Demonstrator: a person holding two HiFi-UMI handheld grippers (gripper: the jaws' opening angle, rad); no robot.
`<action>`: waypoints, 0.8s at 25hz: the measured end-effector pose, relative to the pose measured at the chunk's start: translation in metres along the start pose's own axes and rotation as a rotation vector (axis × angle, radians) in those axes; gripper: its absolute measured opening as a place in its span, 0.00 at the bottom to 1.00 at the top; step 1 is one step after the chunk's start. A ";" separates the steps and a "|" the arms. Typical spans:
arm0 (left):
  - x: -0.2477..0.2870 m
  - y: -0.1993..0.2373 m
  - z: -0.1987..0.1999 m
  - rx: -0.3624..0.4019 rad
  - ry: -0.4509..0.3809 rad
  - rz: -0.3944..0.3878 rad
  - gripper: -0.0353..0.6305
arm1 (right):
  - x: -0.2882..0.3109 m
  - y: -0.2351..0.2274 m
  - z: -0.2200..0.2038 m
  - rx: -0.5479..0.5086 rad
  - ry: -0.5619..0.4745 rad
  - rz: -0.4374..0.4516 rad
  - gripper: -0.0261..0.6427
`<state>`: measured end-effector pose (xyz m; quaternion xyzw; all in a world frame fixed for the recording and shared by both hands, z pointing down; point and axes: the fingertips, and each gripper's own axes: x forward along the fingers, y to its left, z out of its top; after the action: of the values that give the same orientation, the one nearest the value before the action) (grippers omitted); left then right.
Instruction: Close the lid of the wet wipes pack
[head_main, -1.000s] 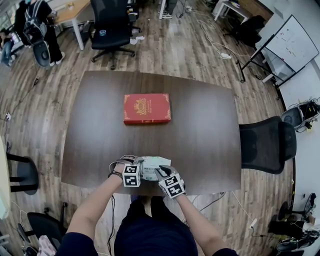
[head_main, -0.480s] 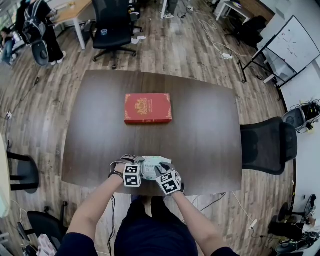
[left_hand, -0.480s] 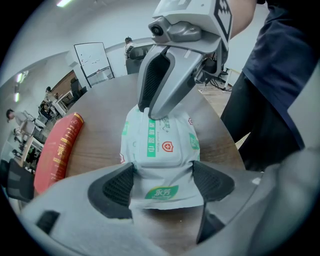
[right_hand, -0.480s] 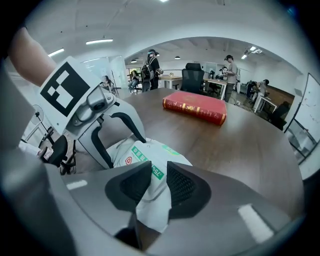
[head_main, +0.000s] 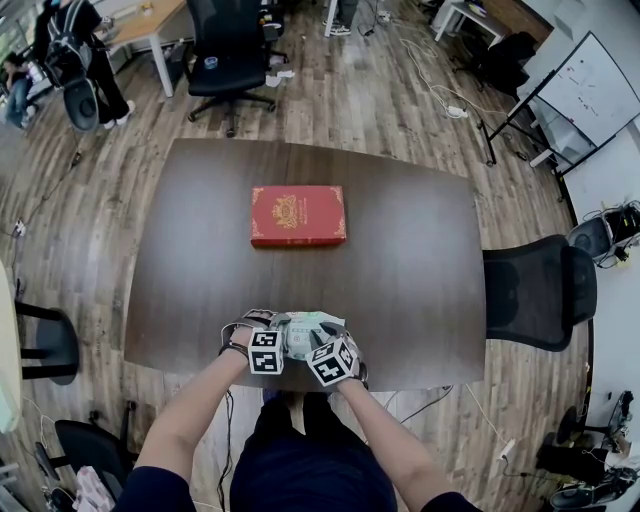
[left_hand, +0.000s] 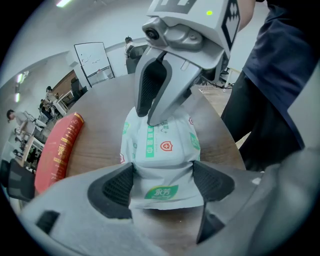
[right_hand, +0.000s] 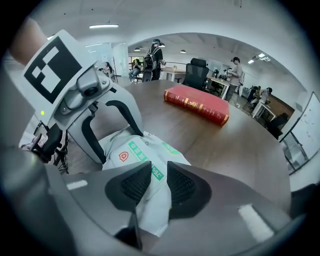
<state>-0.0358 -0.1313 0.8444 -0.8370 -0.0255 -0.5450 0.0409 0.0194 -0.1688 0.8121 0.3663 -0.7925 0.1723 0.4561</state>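
The left gripper (left_hand: 162, 184) is clamping one end of the wet wipes pack (left_hand: 160, 142), which is lying at the near edge of the table (head_main: 410, 270), while the right gripper (right_hand: 159, 181), jaws nearly together, is pressing its tips onto the pack's top.

One wet wipes pack (head_main: 303, 331), one red book (head_main: 298, 215), two grippers (left_hand: 162, 182) (right_hand: 151, 182).
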 end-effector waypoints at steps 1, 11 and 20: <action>0.000 0.000 -0.001 0.000 0.000 0.001 0.62 | 0.001 0.000 0.000 0.005 0.011 0.007 0.21; 0.002 0.002 0.001 -0.003 -0.001 0.001 0.62 | 0.002 -0.011 -0.003 0.189 0.017 0.055 0.26; 0.001 0.001 0.000 -0.017 -0.011 -0.004 0.62 | 0.011 -0.009 0.003 0.280 0.005 0.093 0.40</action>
<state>-0.0353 -0.1328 0.8455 -0.8402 -0.0228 -0.5408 0.0323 0.0207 -0.1814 0.8187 0.3889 -0.7756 0.3032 0.3941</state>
